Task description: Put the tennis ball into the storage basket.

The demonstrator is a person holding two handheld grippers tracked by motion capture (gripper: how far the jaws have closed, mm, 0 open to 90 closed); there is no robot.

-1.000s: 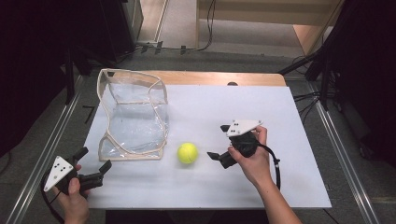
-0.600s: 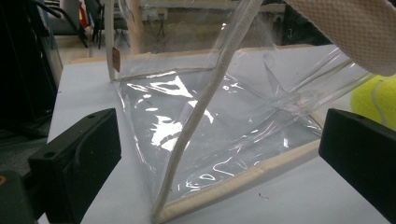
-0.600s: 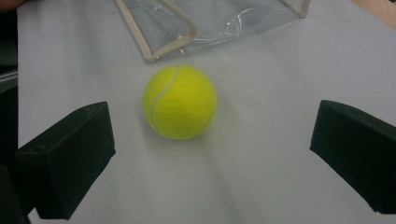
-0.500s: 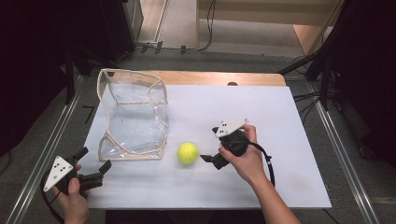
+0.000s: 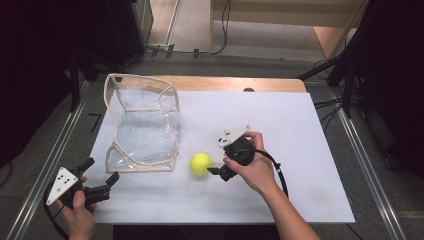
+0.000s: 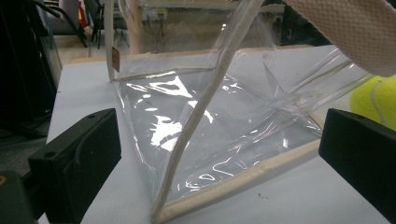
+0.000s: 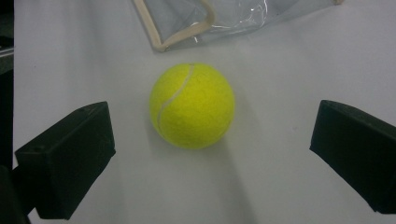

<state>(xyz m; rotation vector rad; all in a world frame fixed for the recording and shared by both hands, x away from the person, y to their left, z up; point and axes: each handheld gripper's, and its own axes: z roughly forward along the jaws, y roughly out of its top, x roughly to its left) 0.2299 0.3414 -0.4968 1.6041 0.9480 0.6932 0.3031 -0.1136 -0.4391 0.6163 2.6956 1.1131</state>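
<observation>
A yellow tennis ball (image 5: pixel 200 163) lies on the white table top (image 5: pixel 300 130), just right of a clear plastic bag (image 5: pixel 142 125) with cream trim. My right gripper (image 5: pixel 218 160) sits close to the ball's right side, open. In the right gripper view the ball (image 7: pixel 191 106) rests on the table ahead of the gripper (image 7: pixel 215 140), centred between the wide-apart jaws and touching neither. My left gripper (image 5: pixel 100 171) is open at the table's front left corner. It faces the bag (image 6: pixel 187 116), with the ball (image 6: pixel 378 98) beyond it at the right.
The bag's corner (image 7: pixel 187 23) lies just beyond the ball. A metal rail (image 5: pixel 50 155) runs along the table's left side and another rail (image 5: pixel 370 165) along the right. Bare white surface stretches to the right and the back of the table.
My right gripper has moved left across the table, closing in on the ball. The left gripper, the bag and the ball have stayed put.
</observation>
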